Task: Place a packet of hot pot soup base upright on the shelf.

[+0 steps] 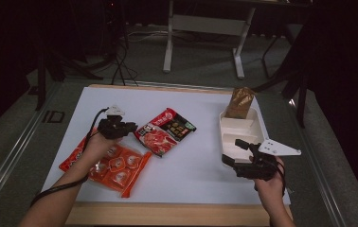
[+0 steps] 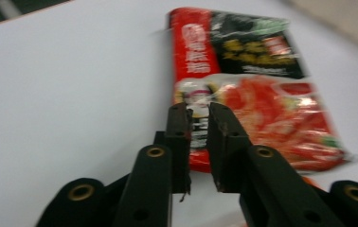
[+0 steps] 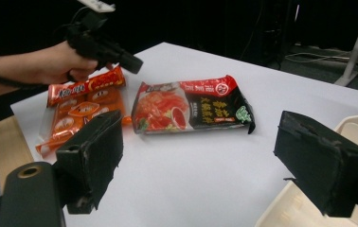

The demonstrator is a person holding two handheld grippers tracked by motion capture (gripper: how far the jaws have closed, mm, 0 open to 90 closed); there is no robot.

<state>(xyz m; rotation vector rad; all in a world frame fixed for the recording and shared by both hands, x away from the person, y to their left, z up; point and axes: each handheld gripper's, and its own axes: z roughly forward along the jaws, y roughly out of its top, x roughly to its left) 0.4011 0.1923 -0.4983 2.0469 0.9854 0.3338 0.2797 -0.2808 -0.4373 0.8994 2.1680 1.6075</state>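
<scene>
The left claw (image 2: 198, 111), jaws nearly closed with nothing between them, hovers just over the red-black packet's (image 2: 257, 85) near end at mid-desk. The right claw (image 3: 201, 156) gapes empty by the tray (image 1: 241, 124) at the desk's right edge.

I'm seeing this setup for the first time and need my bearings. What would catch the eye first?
The red and black food packet lies mid-table on the white surface, with the left gripper at its near-left edge, jaws nearly closed. Under that forearm lies an orange multi-pack of snacks. At the right, a white compartment tray stands beside a brown pouch, the right gripper wide open over the tray's near end.
</scene>
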